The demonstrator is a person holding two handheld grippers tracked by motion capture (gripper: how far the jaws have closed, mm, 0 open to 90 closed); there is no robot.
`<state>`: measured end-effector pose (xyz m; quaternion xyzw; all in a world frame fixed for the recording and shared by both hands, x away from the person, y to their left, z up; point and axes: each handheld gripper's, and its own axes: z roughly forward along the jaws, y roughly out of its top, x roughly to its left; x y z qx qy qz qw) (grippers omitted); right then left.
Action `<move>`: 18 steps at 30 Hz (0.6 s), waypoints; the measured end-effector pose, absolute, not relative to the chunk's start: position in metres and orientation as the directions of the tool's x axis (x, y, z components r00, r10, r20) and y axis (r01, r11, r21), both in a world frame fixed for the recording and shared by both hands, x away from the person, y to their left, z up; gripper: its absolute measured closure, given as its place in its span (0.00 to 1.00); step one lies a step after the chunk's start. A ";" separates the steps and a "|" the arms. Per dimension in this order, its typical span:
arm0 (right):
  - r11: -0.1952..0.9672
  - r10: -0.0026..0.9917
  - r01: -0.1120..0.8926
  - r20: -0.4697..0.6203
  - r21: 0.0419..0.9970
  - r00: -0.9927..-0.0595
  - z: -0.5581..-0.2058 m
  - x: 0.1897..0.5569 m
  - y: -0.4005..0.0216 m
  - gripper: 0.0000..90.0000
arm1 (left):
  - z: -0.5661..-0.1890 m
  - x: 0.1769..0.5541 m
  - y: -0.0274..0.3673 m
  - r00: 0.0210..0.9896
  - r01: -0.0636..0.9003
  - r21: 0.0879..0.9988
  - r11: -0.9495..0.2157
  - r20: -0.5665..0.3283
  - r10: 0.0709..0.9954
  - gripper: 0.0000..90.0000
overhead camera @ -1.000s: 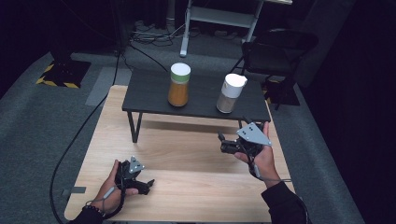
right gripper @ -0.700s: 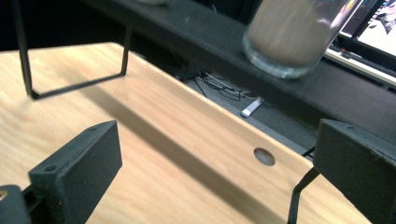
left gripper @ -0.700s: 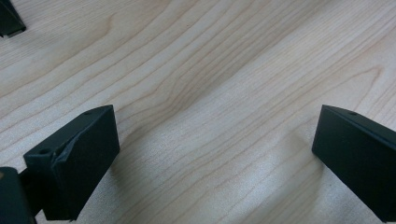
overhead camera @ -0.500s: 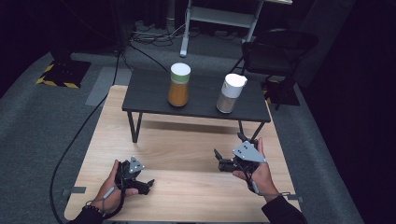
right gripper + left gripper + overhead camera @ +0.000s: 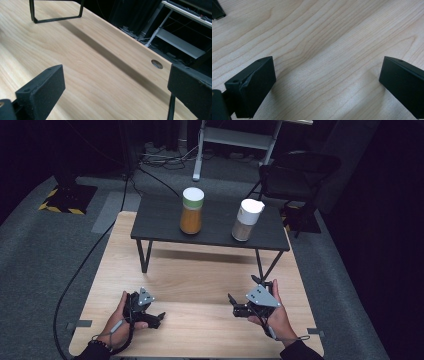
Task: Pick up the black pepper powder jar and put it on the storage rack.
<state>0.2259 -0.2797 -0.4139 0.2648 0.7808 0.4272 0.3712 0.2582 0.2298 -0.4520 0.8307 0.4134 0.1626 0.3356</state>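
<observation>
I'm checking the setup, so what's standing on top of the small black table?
Two upright jars stand on the small black table: an orange jar with a pale green lid and a beige jar with a white lid, set apart. Their far sides and contents are hidden.

Black left gripper (image 5: 150, 316), right gripper (image 5: 240, 306); grey three-cornered plates, trailing cables, dark sleeves.

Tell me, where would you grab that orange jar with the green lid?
Likely around the orange jar's middle, below the green lid, coming level from the near side. It stands upright and round on the black shelf, well apart from the white jar.
</observation>
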 end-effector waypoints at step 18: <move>0.521 0.710 0.127 -0.346 0.844 -0.614 -0.439 0.215 -0.290 0.01 | -0.452 0.258 0.230 0.606 0.577 0.692 -0.434 -0.007 0.796 0.01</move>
